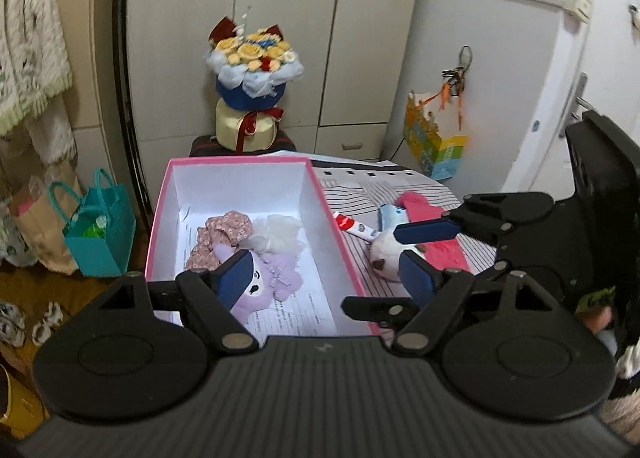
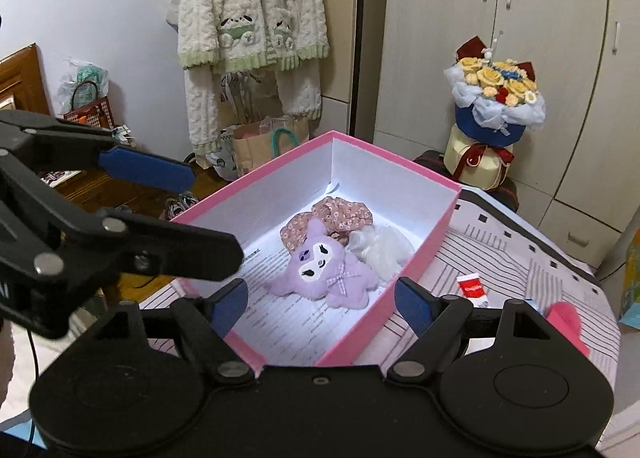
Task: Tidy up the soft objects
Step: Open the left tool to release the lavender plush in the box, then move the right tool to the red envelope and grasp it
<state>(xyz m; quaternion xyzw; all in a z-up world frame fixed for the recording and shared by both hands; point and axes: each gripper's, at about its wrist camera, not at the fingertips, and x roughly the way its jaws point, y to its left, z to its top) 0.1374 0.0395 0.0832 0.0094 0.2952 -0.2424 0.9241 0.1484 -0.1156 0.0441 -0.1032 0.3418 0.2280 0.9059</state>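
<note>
hovering over the pink box [image 1: 256, 178], the left tool [image 1: 324, 278] has its fingers spread apart and empty. the right tool [image 2: 320, 298] is also apart and holds nothing; seen from the left wrist, its fingers [image 1: 428, 228] bracket a white plush toy [image 1: 384, 254] lying on the striped bed [image 1: 360, 194], just outside the box wall. already inside the box lie a purple plush [image 2: 324, 270], a floral scrunchie [image 2: 336, 214] and a white scrunchie [image 2: 380, 246], bunched toward the far end. a pink cloth [image 1: 424, 210] and a small red-and-white tube [image 1: 352, 224] remain on the bed near the toy. my read — closing should take the toy's round body squarely, not a loose edge, then lifting clear of the box rim before dropping it into the bare near end.
</note>
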